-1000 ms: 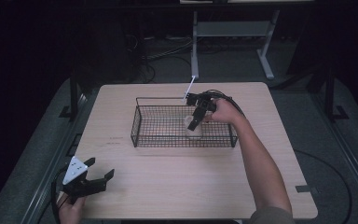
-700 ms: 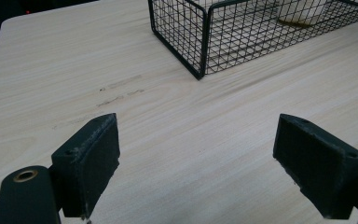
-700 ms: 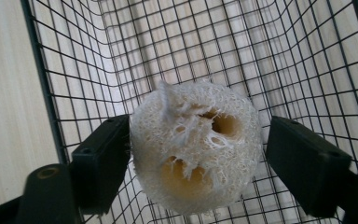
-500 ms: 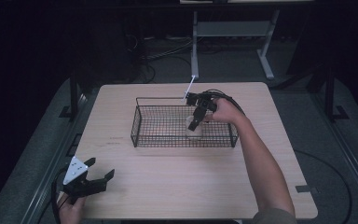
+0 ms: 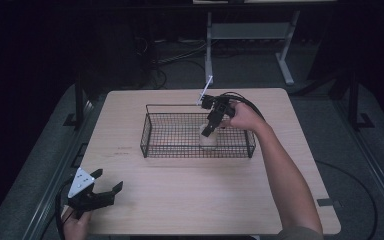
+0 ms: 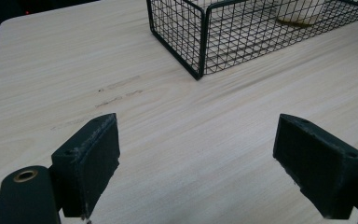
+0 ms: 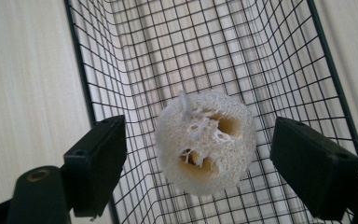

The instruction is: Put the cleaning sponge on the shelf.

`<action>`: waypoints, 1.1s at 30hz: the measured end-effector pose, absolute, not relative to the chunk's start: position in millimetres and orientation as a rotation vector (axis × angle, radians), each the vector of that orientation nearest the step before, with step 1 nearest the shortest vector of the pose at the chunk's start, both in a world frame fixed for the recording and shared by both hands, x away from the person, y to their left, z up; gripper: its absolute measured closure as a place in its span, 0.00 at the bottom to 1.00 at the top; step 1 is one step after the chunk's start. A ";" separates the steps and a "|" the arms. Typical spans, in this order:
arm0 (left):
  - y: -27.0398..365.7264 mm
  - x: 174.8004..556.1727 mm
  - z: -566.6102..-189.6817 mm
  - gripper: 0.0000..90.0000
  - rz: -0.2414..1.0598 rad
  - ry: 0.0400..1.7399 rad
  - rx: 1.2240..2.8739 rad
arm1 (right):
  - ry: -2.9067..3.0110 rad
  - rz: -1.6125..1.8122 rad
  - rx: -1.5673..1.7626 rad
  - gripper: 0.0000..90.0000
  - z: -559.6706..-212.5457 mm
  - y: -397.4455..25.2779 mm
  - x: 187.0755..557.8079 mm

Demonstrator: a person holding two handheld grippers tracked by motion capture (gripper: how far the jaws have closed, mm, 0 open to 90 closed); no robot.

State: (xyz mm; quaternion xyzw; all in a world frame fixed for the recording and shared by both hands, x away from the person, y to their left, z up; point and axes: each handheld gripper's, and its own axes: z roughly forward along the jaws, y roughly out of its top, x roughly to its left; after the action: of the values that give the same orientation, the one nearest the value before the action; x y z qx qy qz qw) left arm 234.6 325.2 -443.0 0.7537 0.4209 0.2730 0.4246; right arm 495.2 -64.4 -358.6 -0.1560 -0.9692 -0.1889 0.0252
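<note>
Right tongs (image 7: 198, 163) straddle loofah (image 7: 205, 142), jaws apart.

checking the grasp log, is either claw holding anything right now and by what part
Nothing is held. The right claw is open around the loofah in the wire basket, its jaws clear of both sides. The left claw is open over bare table.

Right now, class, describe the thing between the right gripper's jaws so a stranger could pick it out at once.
Start at the wooden table and find the black wire basket on it. Near the basket's right end, under the right gripper, whose open jaws flank it, sits a loofah. It is a pale, fibrous, rounded chunk with holes through its core, the only soft, light thing against the dark mesh.
</note>
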 end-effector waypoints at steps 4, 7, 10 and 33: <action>323.6 234.1 -442.9 0.15 0.679 1.051 1.881 | -3.002 -0.606 -0.490 0.20 -348.6 -68.9 490.8; 323.1 234.3 -443.0 0.15 0.681 1.051 1.883 | -3.009 -0.618 -0.480 0.20 -342.6 -72.6 488.1; 323.0 234.1 -442.9 0.15 0.681 1.050 1.883 | -3.009 -0.619 -0.489 0.20 -337.7 -75.8 485.5; 324.4 232.7 -442.1 0.15 0.687 1.049 1.887 | -3.020 -0.632 -0.418 0.20 -320.6 -79.1 458.7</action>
State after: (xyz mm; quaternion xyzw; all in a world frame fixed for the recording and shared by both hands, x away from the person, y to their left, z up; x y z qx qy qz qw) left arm 232.7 324.4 -442.1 0.7541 0.4194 0.2747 0.4241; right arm 458.7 -79.1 -320.6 -0.1344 -0.9698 -0.2030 0.0139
